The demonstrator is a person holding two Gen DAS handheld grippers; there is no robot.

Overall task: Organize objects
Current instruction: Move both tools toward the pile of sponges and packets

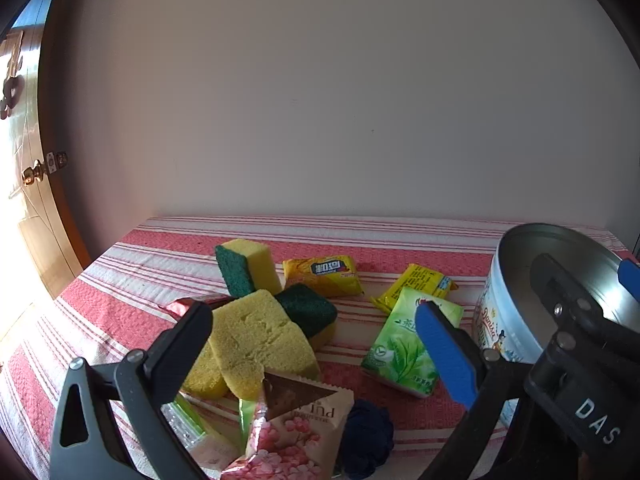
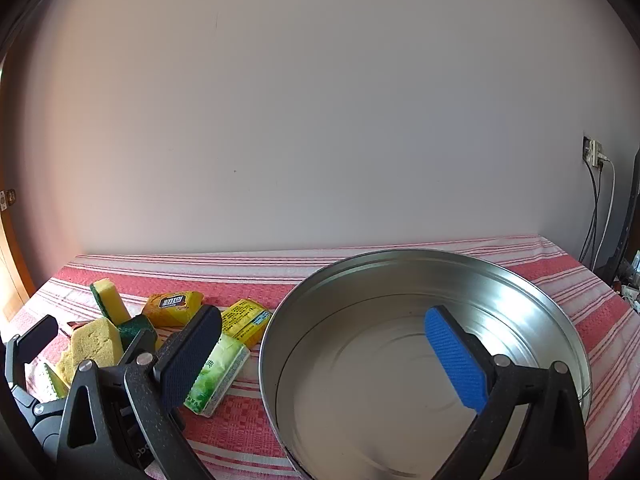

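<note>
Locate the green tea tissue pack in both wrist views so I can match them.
Left wrist: green tissue pack sits right of centre, partly behind the left tool's blue pad, just left of the metal tin.
Right wrist: green tissue pack lies lower left, beside the tin, partly behind the right tool's dark pad.
Shared landmark: the yellow packet touching the pack's far end.

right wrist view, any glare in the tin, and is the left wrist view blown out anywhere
Right wrist view: bright glare streaks on the inner wall of the round metal tin, floor evenly lit; fisheye bends the striped tablecloth's far edge. Left wrist view: the wooden door at the left edge is overexposed by sunlight; the sponges stay sharp.
</note>
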